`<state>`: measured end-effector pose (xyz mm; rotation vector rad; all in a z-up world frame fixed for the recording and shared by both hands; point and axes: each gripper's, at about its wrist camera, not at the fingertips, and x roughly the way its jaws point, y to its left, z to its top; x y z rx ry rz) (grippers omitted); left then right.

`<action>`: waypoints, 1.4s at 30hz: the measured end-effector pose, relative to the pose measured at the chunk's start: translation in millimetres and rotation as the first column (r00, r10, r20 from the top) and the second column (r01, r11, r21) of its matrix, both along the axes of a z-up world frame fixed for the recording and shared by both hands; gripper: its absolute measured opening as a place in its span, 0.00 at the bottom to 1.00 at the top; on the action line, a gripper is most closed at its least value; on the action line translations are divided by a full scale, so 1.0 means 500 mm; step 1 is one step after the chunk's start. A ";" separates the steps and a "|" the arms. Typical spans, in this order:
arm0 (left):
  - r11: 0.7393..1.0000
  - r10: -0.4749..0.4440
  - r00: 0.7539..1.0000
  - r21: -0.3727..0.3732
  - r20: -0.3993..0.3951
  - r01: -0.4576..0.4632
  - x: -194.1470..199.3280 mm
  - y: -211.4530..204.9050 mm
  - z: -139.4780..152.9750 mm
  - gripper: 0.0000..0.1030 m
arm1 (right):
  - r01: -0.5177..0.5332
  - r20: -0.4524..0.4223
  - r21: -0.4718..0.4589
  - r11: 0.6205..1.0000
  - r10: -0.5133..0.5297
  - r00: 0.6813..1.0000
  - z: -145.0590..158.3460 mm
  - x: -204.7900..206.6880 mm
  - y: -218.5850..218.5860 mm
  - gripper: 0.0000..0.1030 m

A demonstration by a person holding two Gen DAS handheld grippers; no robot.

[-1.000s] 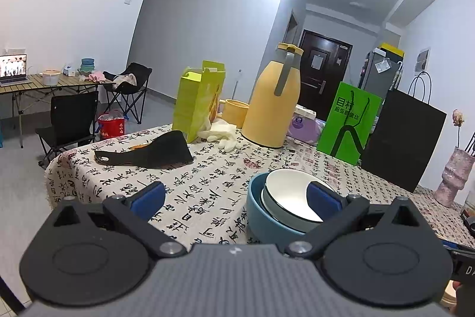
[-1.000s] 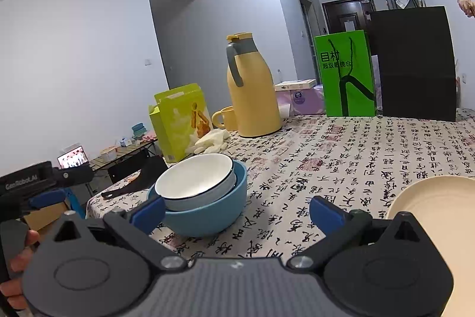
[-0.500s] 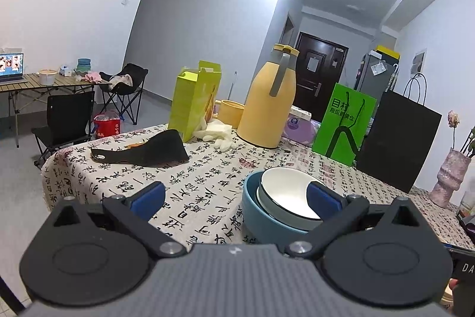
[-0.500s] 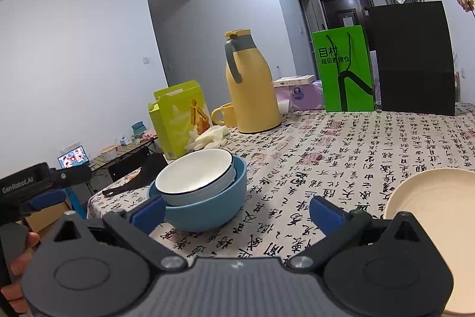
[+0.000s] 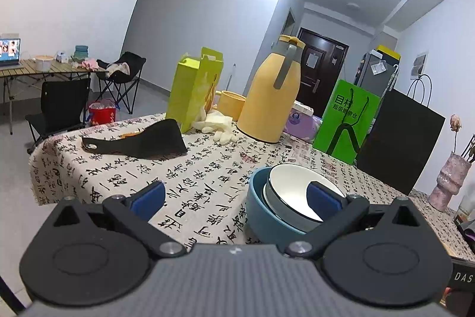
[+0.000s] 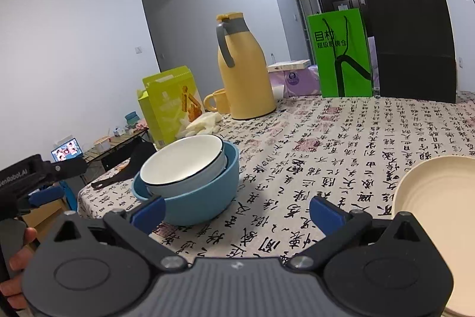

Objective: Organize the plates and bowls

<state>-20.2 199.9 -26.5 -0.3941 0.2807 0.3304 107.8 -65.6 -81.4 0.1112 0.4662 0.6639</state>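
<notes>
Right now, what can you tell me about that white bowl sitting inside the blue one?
The white bowl with a thin dark rim looks like glazed ceramic, its outside a pale grey-blue. It is empty and sits nested in the larger blue bowl, tilted so that one side of its rim rides higher. The pair stands on the tablecloth printed with black characters, near the table's edge. Only the blue bowl touches it. Both grippers are open and clear of it.

White bowl (image 6: 184, 162) nested in blue bowl (image 6: 204, 198).
</notes>
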 end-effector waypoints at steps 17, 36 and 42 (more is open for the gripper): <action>0.997 -0.046 0.999 -0.066 -0.015 0.045 0.103 0.063 -0.021 1.00 | -0.012 -0.097 -0.006 1.000 0.012 0.995 0.001 0.113 0.072 1.00; 0.990 -0.071 0.993 -0.129 -0.098 0.058 0.211 0.112 -0.041 1.00 | -0.081 -0.246 -0.001 0.997 0.078 0.966 0.000 0.212 0.173 1.00; 0.981 -0.080 0.984 -0.188 -0.159 0.049 0.229 0.127 -0.052 1.00 | -0.091 -0.302 -0.004 0.996 0.086 0.949 -0.017 0.232 0.188 1.00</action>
